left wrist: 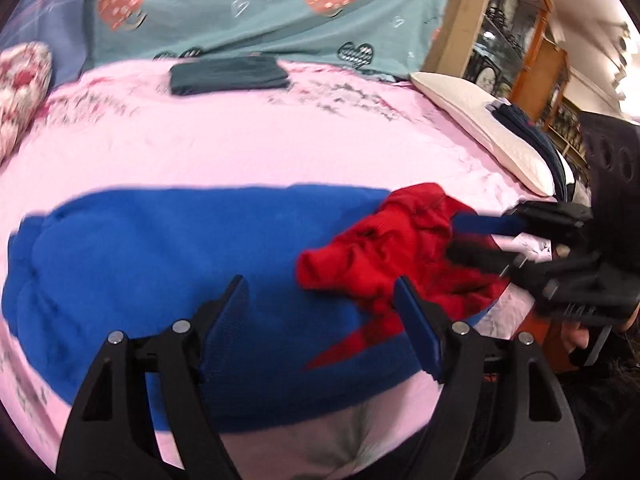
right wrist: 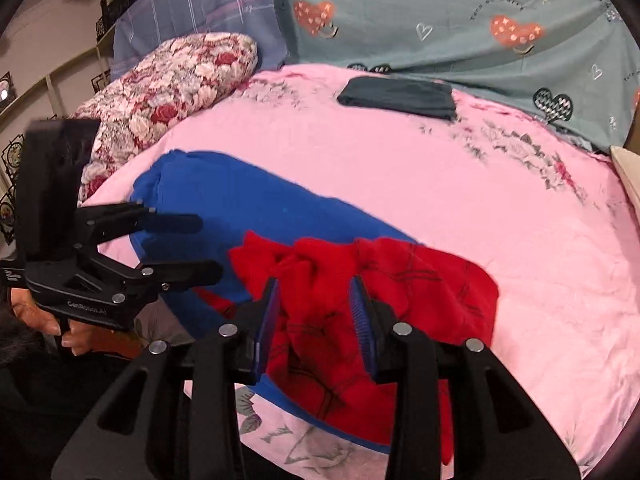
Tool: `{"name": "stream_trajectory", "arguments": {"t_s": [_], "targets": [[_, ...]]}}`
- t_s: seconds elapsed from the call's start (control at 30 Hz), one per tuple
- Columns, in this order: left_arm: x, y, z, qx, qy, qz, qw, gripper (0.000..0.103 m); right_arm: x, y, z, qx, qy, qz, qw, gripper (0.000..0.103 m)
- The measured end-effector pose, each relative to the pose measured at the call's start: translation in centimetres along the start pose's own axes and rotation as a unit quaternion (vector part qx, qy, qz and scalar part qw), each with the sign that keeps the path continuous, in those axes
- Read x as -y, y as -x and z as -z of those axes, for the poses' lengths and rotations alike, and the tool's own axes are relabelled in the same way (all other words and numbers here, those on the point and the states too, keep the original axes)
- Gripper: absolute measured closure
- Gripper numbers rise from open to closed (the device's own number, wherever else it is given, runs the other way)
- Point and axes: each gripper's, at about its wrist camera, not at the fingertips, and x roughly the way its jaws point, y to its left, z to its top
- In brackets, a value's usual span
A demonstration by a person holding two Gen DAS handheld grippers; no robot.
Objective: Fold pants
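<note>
The pants, blue (left wrist: 160, 260) with a red waist part (left wrist: 380, 248), lie stretched across the pink bed sheet (left wrist: 280, 140). The red end is bunched and crumpled. My left gripper (left wrist: 320, 284) hovers open over the seam where blue meets red, with nothing pinched. In the right wrist view my right gripper (right wrist: 314, 282) stands partly open above the red fabric (right wrist: 420, 280), which shows between the jaws, and the pads do not press on it. The left wrist view shows the right gripper (left wrist: 454, 236) with its tips at the red bunch. The left gripper (right wrist: 206, 247) appears at the left over the blue cloth (right wrist: 240, 200).
A folded dark garment (left wrist: 228, 74) lies at the far side of the bed, below a teal heart-print cover (left wrist: 260, 8). A floral quilt (right wrist: 172, 80) sits at the left, a white pillow (left wrist: 480, 120) with dark clothes at the right. Wooden shelves (left wrist: 520, 40) stand beyond.
</note>
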Motion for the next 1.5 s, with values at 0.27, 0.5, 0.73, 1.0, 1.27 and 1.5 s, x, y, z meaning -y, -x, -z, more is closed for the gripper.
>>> {"name": "stream_trajectory", "arguments": {"t_s": [0.27, 0.5, 0.73, 1.0, 1.27, 1.5], "targets": [[-0.4, -3.1, 1.2, -0.062, -0.015, -0.040, 0.9971, 0.020, 0.1, -3.6, 0.5, -0.053, -0.016, -0.009, 0.998, 0.090], [-0.7, -3.2, 1.3, -0.059, -0.004, -0.033, 0.9977, 0.020, 2.0, 0.7, -2.3, 0.036, -0.069, -0.074, 0.994, 0.091], [-0.9, -2.2, 1.5, -0.052, 0.002, -0.036, 0.9980, 0.020, -2.1, -3.6, -1.7, -0.044, 0.008, -0.057, 0.997, 0.091], [-2.1, -0.4, 2.4, -0.044, 0.016, -0.042, 0.9980, 0.020, -2.7, -3.5, -0.7, -0.046, 0.066, -0.018, 0.997, 0.074], [-2.3, -0.2, 2.6, -0.042, 0.019, -0.040, 0.9981, 0.020, -3.3, -5.5, 0.7, -0.078, 0.079, -0.018, 0.994, 0.056], [-2.4, 0.0, 2.6, -0.037, 0.022, -0.039, 0.9983, 0.020, 0.4, -2.0, -1.4, 0.003, -0.022, 0.006, 1.000, 0.087]]}}
